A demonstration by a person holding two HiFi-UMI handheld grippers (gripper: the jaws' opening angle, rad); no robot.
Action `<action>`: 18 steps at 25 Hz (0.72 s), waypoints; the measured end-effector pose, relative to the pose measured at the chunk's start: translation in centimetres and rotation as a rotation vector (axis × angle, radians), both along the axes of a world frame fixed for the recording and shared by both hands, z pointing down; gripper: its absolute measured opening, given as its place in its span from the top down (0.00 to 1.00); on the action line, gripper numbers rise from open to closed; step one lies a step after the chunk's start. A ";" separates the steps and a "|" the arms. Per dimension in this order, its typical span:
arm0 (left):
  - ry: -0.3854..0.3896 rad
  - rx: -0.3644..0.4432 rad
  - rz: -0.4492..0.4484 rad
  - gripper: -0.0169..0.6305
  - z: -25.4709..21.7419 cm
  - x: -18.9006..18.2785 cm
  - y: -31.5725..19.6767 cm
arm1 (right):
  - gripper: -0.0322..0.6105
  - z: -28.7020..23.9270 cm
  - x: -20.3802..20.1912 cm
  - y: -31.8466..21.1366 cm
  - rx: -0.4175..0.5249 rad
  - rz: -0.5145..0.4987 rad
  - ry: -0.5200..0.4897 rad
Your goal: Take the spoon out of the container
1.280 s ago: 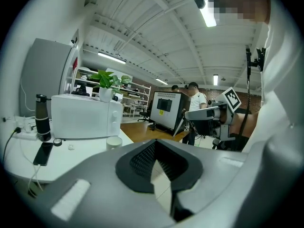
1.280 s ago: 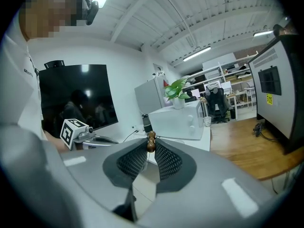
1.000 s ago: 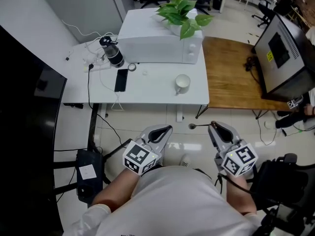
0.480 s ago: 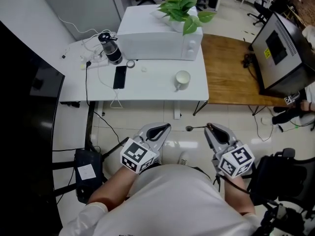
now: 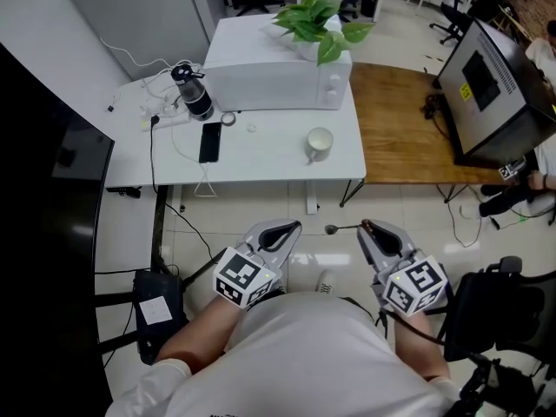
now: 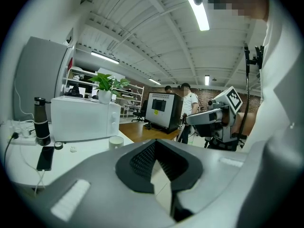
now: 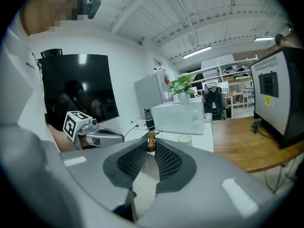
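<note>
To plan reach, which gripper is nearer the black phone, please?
Left. The left gripper is below-right of the phone; the right gripper, holding the spoon, lies farther right.

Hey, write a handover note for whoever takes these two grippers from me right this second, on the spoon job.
Left gripper: jaws together, nothing between them, held low in front of the person.
Right gripper: shut on the handle end of the spoon, whose bowl points toward the left gripper, over the floor.
Mug: upright on the white table, no spoon in it, well away from both grippers.
Done: the spoon is out of the container.
Left: probably only to set the spoon down, perhaps on the table beside the mug.
</note>
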State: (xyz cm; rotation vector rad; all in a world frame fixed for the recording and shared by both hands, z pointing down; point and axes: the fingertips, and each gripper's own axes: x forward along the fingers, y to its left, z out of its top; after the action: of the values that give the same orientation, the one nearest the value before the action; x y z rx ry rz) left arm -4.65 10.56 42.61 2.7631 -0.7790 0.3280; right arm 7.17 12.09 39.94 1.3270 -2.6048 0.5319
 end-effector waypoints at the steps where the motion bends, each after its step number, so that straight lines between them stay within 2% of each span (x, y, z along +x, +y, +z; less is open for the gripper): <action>1: 0.000 0.000 -0.002 0.97 0.0 0.0 0.0 | 0.86 0.0 0.0 0.0 0.000 0.000 0.000; 18: 0.014 -0.019 -0.014 0.97 0.7 0.0 -0.2 | 0.86 0.7 -0.4 -0.3 -0.022 -0.009 0.006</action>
State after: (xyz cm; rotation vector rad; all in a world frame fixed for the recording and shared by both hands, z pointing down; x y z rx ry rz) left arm -4.67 10.38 43.26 2.7382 -0.7878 0.3117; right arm 6.81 11.76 40.66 1.3079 -2.5907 0.5531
